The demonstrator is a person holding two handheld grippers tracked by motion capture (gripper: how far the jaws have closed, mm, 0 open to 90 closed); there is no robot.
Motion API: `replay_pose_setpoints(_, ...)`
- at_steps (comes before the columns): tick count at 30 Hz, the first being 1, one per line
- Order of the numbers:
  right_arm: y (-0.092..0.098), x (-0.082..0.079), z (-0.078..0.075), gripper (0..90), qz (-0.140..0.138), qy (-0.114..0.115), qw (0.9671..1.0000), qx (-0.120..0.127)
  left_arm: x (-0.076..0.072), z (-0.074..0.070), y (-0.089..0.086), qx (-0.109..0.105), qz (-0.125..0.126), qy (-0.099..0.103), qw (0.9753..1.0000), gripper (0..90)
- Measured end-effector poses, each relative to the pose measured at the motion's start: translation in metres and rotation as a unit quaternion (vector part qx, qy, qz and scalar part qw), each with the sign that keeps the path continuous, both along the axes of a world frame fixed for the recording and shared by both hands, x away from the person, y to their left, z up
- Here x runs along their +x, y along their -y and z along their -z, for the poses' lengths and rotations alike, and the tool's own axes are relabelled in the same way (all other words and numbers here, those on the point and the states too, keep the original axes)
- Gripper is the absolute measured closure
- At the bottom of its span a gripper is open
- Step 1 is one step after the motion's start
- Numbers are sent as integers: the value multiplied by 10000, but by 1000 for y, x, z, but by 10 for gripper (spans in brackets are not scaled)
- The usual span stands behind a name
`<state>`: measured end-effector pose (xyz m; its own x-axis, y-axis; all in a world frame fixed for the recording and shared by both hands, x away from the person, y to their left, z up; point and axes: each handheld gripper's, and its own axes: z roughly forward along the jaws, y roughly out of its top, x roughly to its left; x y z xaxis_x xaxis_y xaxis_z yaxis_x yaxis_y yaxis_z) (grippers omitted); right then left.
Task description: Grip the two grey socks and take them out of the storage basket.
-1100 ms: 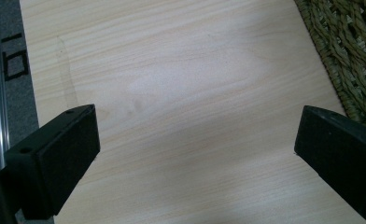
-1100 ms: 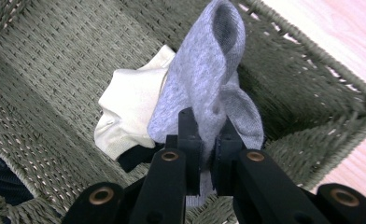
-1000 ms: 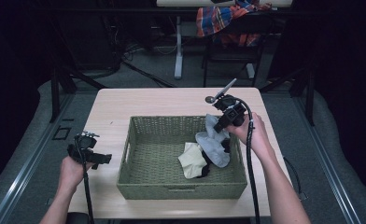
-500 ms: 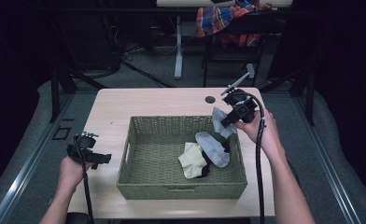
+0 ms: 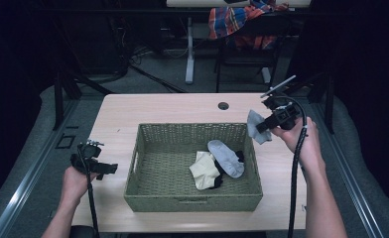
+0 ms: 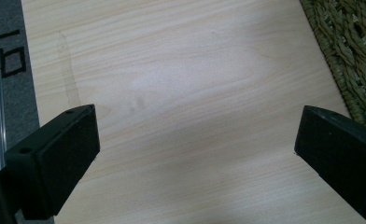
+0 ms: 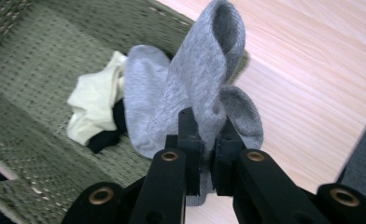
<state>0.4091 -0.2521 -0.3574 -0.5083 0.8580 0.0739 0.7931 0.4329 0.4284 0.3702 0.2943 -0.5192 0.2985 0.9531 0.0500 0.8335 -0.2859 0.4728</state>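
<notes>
right gripper [image 5: 268,124] jaws clamped on a grey sock [image 7: 204,93] near the counter's [image 5: 158,111] right edge, left gripper [image 5: 105,168] jaws apart

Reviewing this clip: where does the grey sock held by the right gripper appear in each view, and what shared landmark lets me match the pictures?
High view: the grey sock hangs from the right gripper, right of centre, just past the basket's right rim.
Left gripper view: bare table between open jaws; no sock here.
Right gripper view: the sock stands centre frame, pinched between the shut jaws.
Shared landmark: the green woven basket.
</notes>
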Motion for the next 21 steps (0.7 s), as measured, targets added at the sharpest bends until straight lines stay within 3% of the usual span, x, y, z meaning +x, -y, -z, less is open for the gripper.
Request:
replay_pose_setpoints(8, 35, 1, 9, 850, 381, -180, 9991, -13, 0, 0, 0, 17, -3, 33, 10000, 2)
replay_pose_setpoints(21, 55, 11, 43, 850, 773, -553, 9954, -156, -1, -2, 1, 19, 2, 80, 10000, 2)
